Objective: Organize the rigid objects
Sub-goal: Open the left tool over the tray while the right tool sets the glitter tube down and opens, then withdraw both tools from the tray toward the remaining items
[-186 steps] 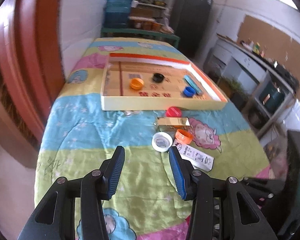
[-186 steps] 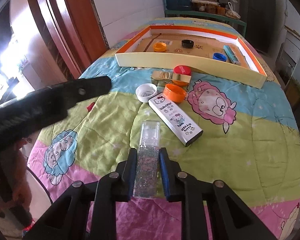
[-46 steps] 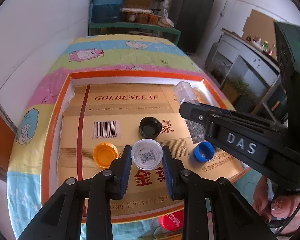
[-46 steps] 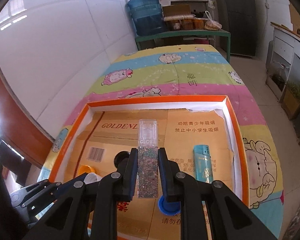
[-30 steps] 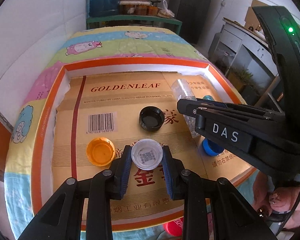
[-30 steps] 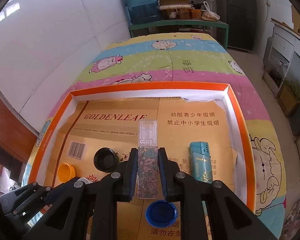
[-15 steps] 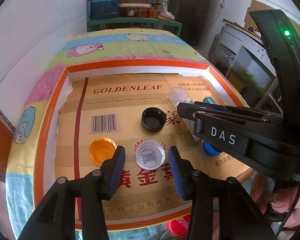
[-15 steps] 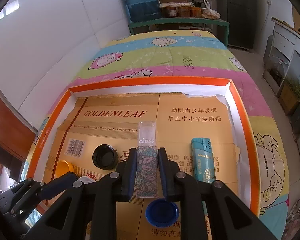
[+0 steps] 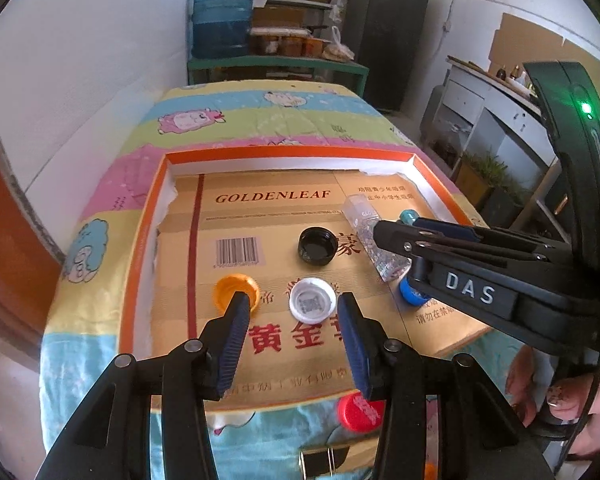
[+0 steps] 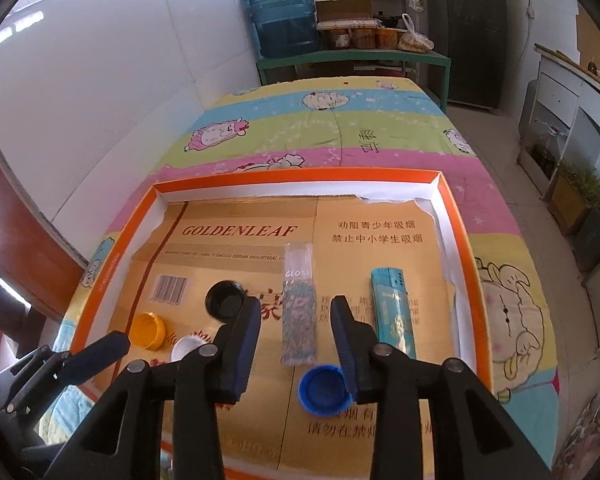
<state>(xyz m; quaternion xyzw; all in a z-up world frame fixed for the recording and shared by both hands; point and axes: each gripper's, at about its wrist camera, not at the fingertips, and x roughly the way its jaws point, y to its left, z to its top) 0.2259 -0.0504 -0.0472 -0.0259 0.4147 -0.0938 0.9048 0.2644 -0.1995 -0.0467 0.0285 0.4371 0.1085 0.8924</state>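
Cardboard lines the orange-rimmed tray [image 10: 456, 236], where the glitter tube [image 10: 298, 312] and white cap [image 9: 312, 305] lie flat among other sorted pieces, each between the parted jaws of the right gripper [image 10: 296, 334] and left gripper [image 9: 290, 322], apparently released.

A blue water jug [image 10: 283, 16] stands by green shelving [image 10: 352, 58] beyond the cartoon-print bedspread [image 10: 340, 132]
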